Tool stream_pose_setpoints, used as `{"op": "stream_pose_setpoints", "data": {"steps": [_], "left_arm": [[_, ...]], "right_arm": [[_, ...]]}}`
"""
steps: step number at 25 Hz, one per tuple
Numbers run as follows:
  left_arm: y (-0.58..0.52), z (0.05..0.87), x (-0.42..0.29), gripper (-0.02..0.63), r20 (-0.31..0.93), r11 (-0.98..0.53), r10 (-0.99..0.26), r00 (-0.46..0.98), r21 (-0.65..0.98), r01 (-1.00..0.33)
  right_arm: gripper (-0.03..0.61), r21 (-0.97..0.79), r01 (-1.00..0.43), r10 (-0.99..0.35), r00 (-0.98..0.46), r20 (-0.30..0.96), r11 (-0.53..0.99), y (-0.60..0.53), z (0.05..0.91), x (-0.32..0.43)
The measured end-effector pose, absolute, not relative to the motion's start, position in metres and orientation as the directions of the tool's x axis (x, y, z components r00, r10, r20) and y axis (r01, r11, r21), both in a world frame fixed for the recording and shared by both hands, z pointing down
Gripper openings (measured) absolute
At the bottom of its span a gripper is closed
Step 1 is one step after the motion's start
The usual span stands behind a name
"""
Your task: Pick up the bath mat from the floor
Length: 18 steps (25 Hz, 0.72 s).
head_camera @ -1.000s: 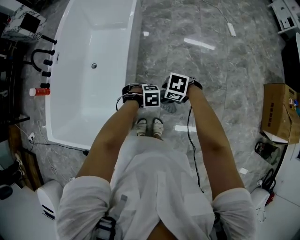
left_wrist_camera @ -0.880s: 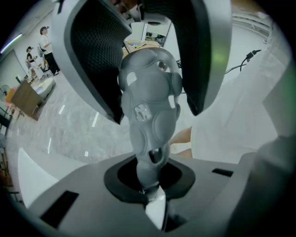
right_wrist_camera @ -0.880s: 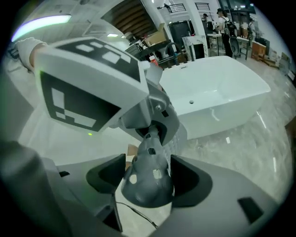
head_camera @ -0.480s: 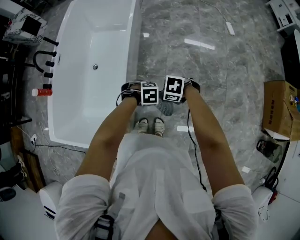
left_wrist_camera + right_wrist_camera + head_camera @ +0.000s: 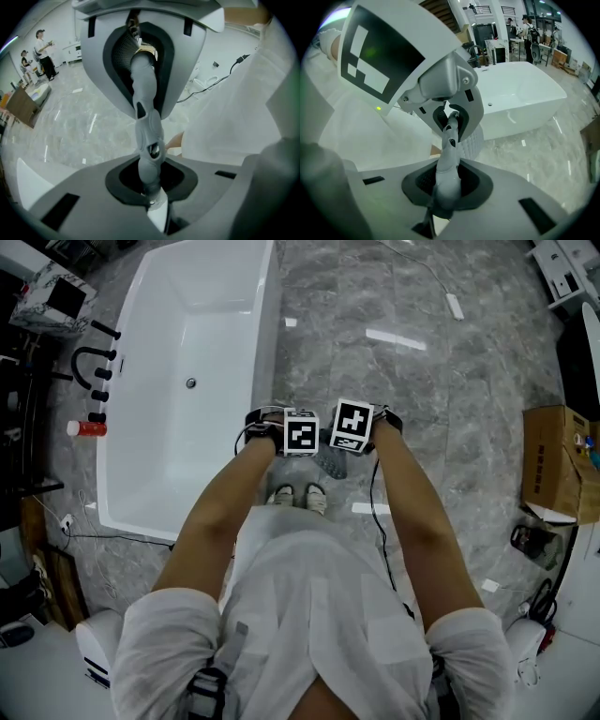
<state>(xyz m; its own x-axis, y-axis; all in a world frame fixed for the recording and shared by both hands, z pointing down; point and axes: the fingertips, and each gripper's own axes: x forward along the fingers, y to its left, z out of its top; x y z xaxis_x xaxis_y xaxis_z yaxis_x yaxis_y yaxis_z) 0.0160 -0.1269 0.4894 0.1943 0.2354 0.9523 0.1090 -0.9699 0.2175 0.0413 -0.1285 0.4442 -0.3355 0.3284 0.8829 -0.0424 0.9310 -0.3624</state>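
The grey bath mat (image 5: 330, 462) hangs bunched under my two grippers, just ahead of the person's shoes (image 5: 298, 495). My left gripper (image 5: 150, 187) is shut on one end of a folded grey strip of the mat (image 5: 146, 124). That strip runs up to the right gripper's jaws (image 5: 140, 47). My right gripper (image 5: 443, 187) has just been closing and now pinches the mat's edge (image 5: 449, 150). A ribbed part of the mat (image 5: 474, 140) hangs behind, below the left gripper's marker cube (image 5: 370, 56). In the head view the two cubes (image 5: 300, 433) (image 5: 351, 427) sit side by side and hide the jaws.
A white bathtub (image 5: 187, 381) stands close on the left, with a black faucet (image 5: 89, 362) and a red-capped bottle (image 5: 84, 428) beyond it. An open cardboard box (image 5: 555, 465) is at the right, and a power strip (image 5: 454, 306) lies on the marble floor (image 5: 441, 418).
The two cubes have drawn closer together and shifted slightly. The grey mat under them has gathered up and sits higher off the floor.
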Motion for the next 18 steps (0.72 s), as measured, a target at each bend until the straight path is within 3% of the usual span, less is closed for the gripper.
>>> {"op": "stream_pose_setpoints", "data": {"steps": [18], "left_arm": [[-0.129, 0.475, 0.036, 0.052, 0.944, -0.968, 0.248, 0.218, 0.231, 0.100]], "right_arm": [[0.054, -0.327, -0.008, 0.307, -0.322, 0.895, 0.945, -0.134, 0.432, 0.057]]}}
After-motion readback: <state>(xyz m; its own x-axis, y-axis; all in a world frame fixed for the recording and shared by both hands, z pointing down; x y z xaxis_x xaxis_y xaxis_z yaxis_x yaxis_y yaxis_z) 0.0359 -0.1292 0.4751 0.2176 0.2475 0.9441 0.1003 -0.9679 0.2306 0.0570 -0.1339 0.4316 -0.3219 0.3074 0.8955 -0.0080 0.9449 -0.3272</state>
